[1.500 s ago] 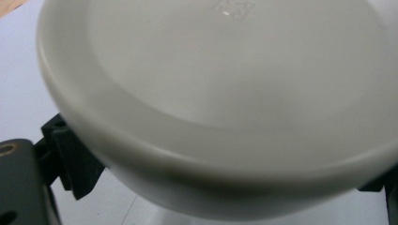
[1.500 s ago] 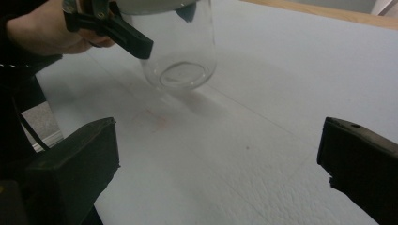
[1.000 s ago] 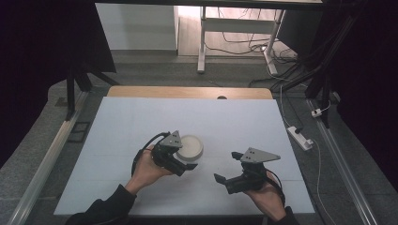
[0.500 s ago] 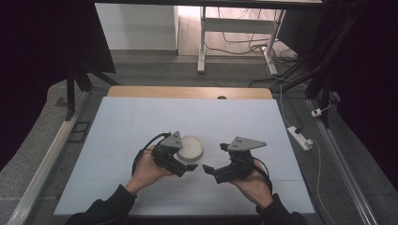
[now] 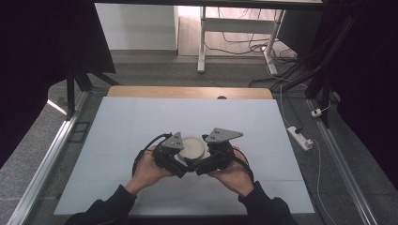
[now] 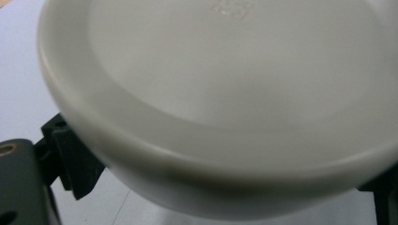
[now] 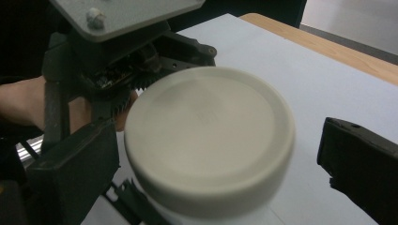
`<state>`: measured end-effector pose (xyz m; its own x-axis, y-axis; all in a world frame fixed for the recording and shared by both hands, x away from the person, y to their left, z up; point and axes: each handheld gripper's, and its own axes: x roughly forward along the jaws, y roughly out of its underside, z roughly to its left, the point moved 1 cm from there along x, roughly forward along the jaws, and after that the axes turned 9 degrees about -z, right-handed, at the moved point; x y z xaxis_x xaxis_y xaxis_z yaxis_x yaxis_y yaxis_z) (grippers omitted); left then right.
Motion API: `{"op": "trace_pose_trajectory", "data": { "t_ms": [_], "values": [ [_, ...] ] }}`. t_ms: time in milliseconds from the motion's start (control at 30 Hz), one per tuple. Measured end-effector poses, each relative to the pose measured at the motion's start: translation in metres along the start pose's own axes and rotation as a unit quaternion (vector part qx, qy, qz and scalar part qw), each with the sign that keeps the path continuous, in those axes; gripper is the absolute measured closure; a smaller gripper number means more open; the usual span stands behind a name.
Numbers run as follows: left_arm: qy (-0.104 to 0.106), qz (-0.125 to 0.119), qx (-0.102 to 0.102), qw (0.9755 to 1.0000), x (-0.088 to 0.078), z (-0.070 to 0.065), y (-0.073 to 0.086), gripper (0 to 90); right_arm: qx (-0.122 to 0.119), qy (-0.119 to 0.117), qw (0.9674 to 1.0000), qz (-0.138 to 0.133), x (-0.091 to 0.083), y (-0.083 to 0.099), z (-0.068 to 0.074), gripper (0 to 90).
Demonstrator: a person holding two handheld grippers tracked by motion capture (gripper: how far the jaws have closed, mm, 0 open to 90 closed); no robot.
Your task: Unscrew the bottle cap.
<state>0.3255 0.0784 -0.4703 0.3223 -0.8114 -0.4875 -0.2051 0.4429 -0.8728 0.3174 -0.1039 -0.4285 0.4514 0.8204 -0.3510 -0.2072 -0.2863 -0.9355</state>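
Note:
A round white jar with a cream lid (image 5: 191, 146) sits low over the white table (image 5: 141, 122), near its front middle. My left gripper (image 5: 177, 165) is shut on the jar's body from the left; in the left gripper view the lid (image 6: 225, 84) looms close above the black jaws. My right gripper (image 5: 201, 167) has come in from the right and stands open around the lid (image 7: 206, 131). Its left jaw is close to the lid's side, and a gap remains at the right jaw. The left gripper's (image 7: 117, 70) grey plate and gears sit just behind the jar.
The table's wooden far edge (image 5: 187, 92) runs across the back. A white power strip (image 5: 299, 137) lies on the floor off the right side, beside a metal rail (image 5: 338, 154). Both hands (image 5: 150, 171) rest near the front edge.
My right gripper has moved left from the table's right front until its open jaws straddle the lid. The left gripper and jar have stayed in place.

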Motion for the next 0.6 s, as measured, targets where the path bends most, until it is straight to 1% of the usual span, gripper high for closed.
{"op": "trace_pose_trajectory", "data": {
  "t_ms": [33, 67, 133, 233, 367, 600],
  "values": [
    [0.000, -0.001, 0.000, 1.0000, 0.000, 0.000, 0.000, 7.5, 0.000, 0.000, 1.0000, 0.000, 0.000, 0.000, 0.000, 0.0],
    [-0.001, 0.000, 0.000, 1.0000, 0.000, 0.000, 0.000, 7.5, -0.001, 0.000, 1.0000, 0.004, 0.005, -0.001, 0.001, 0.6],
    [-0.001, 0.000, 0.000, 1.0000, 0.000, 0.000, 0.000, 7.5, -0.002, 0.001, 1.0000, 0.005, 0.009, -0.001, 0.000, 1.8],
    [-0.002, -0.001, -0.003, 1.0000, 0.001, 0.000, 0.000, 7.5, 0.006, -0.004, 1.0000, 0.006, 0.013, -0.001, -0.001, 2.8],
    [-0.001, 0.000, -0.005, 1.0000, 0.001, 0.001, 0.001, 7.5, 0.007, -0.010, 0.9999, 0.008, 0.016, 0.001, -0.001, 5.7],
    [0.001, 0.004, -0.006, 1.0000, 0.002, 0.002, 0.001, 7.5, 0.001, -0.017, 0.9998, 0.007, 0.017, 0.003, -0.003, 6.7]
  ]
}}
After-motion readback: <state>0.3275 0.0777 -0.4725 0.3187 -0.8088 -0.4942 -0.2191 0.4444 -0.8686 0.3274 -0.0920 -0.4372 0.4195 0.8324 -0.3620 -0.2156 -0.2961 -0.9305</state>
